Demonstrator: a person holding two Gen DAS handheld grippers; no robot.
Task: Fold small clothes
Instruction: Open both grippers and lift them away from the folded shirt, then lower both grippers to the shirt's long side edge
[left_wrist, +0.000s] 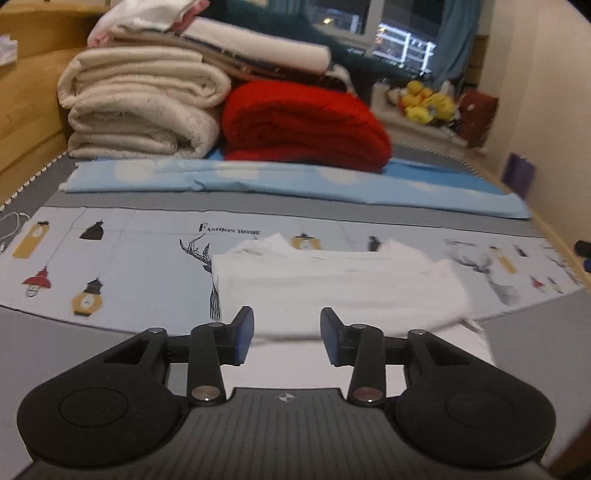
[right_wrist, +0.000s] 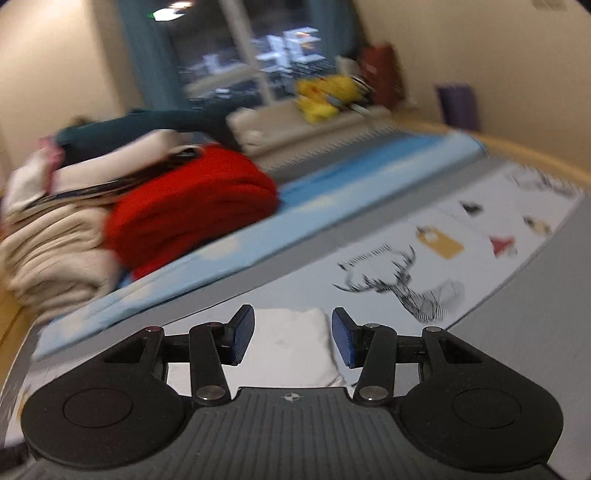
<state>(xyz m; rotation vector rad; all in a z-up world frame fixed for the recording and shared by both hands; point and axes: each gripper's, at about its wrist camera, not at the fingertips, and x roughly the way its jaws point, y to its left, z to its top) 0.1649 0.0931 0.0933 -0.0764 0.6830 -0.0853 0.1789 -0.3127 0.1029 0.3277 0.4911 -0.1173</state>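
A small white garment (left_wrist: 340, 284) lies partly folded on the patterned light-blue sheet (left_wrist: 140, 266), straight ahead in the left wrist view. My left gripper (left_wrist: 287, 334) is open just above its near edge, with white cloth showing between and below the fingers. In the right wrist view, which is tilted and blurred, a part of the white garment (right_wrist: 291, 339) lies between the fingers of my right gripper (right_wrist: 293, 338). That gripper is open and its pads (right_wrist: 341, 341) stand apart from the cloth.
A stack of cream blankets (left_wrist: 144, 107) and a red folded blanket (left_wrist: 306, 125) sit at the back on a blue sheet (left_wrist: 280, 181). Wooden bed frame (left_wrist: 26, 122) at left, wall (left_wrist: 546, 92) at right. Yellow plush toys (left_wrist: 424, 99) by the window.
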